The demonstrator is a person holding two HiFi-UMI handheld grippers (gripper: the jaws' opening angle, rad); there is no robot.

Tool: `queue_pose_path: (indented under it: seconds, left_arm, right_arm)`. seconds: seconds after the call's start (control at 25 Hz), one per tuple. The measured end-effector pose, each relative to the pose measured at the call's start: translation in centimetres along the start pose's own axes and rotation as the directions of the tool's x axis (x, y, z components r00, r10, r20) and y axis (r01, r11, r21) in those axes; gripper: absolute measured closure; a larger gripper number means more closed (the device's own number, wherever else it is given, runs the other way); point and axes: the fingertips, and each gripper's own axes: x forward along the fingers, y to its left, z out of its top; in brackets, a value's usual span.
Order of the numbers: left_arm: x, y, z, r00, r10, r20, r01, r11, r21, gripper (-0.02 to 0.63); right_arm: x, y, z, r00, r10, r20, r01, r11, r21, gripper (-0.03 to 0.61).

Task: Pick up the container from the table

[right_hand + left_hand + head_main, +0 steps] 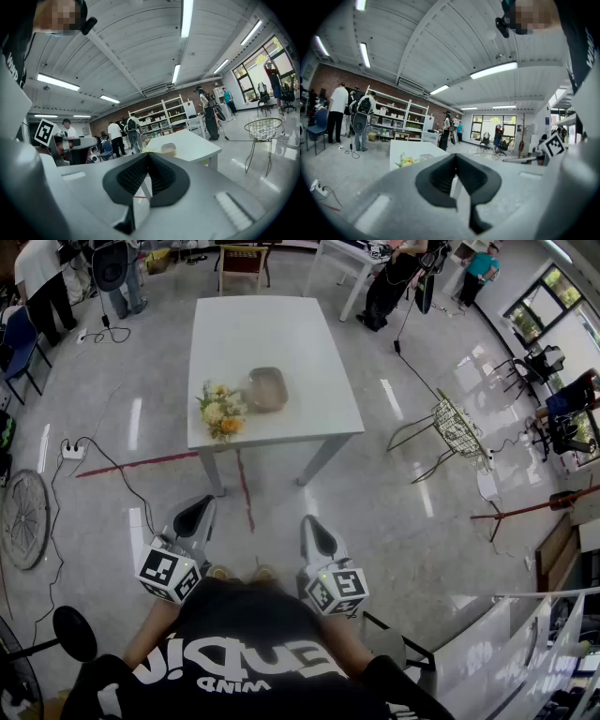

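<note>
The container [267, 388] is a clear shallow tub with a tan tint. It stands near the front edge of the white table [281, 324], well ahead of me, beside a bunch of yellow and white flowers [222, 411]. My left gripper [194, 514] and right gripper [315, 532] are held close to my body, far short of the table, both shut with nothing in them. In the left gripper view the container [426, 157] shows small just above the closed left gripper [456, 157]. In the right gripper view the container [168, 149] sits above the closed right gripper [148, 155].
Grey floor lies between me and the table, crossed by a red tape line [141, 465] and a cable with a power strip [73, 451]. A wire basket chair [457, 427] stands to the right, a wheel [23, 518] to the left. People stand at the far end.
</note>
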Motion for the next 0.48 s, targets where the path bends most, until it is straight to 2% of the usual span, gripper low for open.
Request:
queue_pose_path:
  seconds: [0.32, 0.48]
  left_arm:
    - [-1.1, 1.3, 0.3, 1.000, -0.029, -0.009, 0.029, 1.000, 0.004, 0.612]
    - [-1.5, 2.4, 0.0, 0.999, -0.052, -0.006, 0.052, 0.999, 0.006, 0.612]
  right_arm:
    - [0.8, 2.5, -0.2, 1.000, -0.016, -0.003, 0.016, 1.000, -0.004, 0.580]
    - [1.0, 3.6, -0.4, 0.999, -0.029, 0.031, 0.029, 0.999, 0.016, 0.580]
